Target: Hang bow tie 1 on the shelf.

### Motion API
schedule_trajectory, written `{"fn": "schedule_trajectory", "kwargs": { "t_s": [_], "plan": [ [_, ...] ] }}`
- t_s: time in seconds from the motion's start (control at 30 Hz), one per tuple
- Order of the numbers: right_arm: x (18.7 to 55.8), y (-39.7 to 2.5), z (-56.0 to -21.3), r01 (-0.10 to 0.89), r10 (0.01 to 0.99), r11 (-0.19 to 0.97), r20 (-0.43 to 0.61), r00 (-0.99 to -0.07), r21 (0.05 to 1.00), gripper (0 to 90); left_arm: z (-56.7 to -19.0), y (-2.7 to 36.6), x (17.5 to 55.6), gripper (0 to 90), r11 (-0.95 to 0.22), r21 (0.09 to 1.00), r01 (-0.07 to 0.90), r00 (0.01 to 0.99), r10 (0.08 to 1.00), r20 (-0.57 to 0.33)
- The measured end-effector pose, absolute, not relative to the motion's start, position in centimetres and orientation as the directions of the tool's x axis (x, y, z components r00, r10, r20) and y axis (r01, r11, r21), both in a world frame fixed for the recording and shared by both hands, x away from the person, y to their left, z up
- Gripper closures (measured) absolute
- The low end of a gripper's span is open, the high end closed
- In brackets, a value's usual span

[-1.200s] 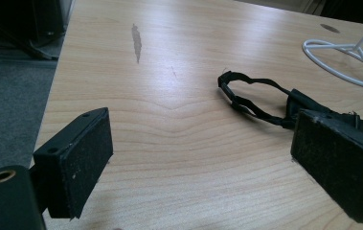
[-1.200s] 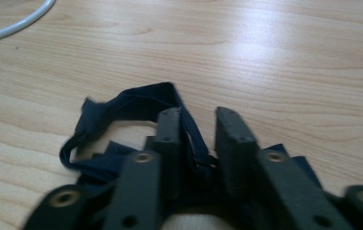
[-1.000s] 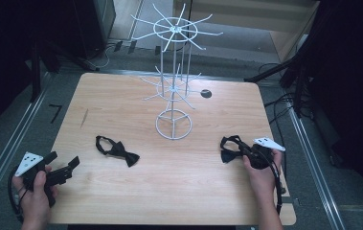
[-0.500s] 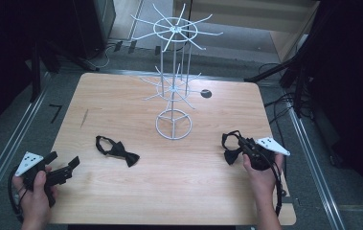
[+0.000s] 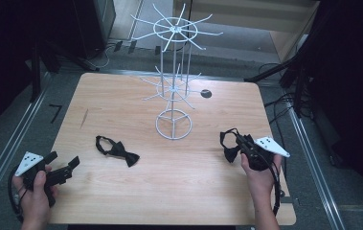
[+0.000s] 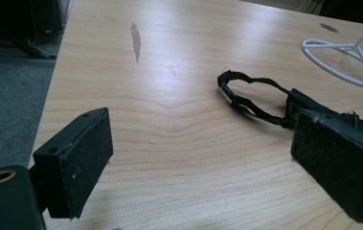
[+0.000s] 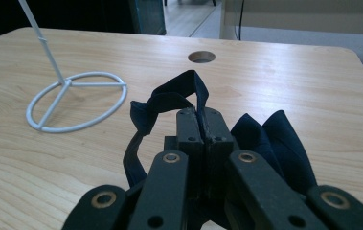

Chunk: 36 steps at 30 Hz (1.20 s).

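Pinching the strap of a dark bow tie (image 7: 265,143), the right gripper (image 5: 246,146) has its jaws clenched flat together, and in the right gripper view the band loops up in a little arch just above their tips while the folded bow sags to one side of them. Taking it by the strap makes sense to me: that leaves the loop free and open, which is the part that would have to slip over something. From above, this bow tie (image 5: 229,143) sits at the right side of the worktop (image 5: 179,191), low to the wood or barely off it; I cannot tell which.

Over on the other side, the left gripper (image 5: 59,170) has its jaws released, spread wide with nothing between them, resting near the front left corner. They point toward the second bow tie (image 6: 275,103), which lies flat on the wood just ahead of them, strap curled in an oval toward the middle of the worktop, apart from both pads. It looks parked there in readiness.

Between the two ties stands the white wire rack (image 5: 174,91), a ring base, a thin post and two tiers of spoked arms, all bare. My guess is the ties are bound for those arms, and the right one goes first, since it is already in hand and nearest the base.
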State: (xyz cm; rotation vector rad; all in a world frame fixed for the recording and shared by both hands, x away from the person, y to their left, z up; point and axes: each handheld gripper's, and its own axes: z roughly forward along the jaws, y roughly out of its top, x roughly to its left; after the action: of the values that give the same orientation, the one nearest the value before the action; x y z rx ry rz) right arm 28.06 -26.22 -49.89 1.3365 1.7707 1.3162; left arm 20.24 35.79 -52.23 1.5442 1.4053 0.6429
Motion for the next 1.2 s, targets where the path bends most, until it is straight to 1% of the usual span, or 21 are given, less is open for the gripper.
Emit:
{"fn": "schedule_trajectory", "kwargs": {
  "t_s": [0.2,0.7,1.2],
  "plan": [
    [27.8,-25.5,-49.3,0.355,0.922,0.03,0.111,-0.37,0.934,89.2,-52.2,35.8,20.2,7.7,0.077,0.876,0.477,0.211,0.957,-0.199],
    [27.3,-23.5,-47.8,0.316,0.902,0.025,0.115,-0.416,0.948,89.3,-52.2,35.8,20.3,7.7,0.076,0.877,0.475,0.212,0.957,-0.198],
    [26.8,-21.3,-45.6,0.27,0.869,-0.023,0.153,-0.47,0.963,89.2,-52.2,35.8,20.3,7.7,0.074,0.876,0.477,0.214,0.957,-0.198]
  ]
}}
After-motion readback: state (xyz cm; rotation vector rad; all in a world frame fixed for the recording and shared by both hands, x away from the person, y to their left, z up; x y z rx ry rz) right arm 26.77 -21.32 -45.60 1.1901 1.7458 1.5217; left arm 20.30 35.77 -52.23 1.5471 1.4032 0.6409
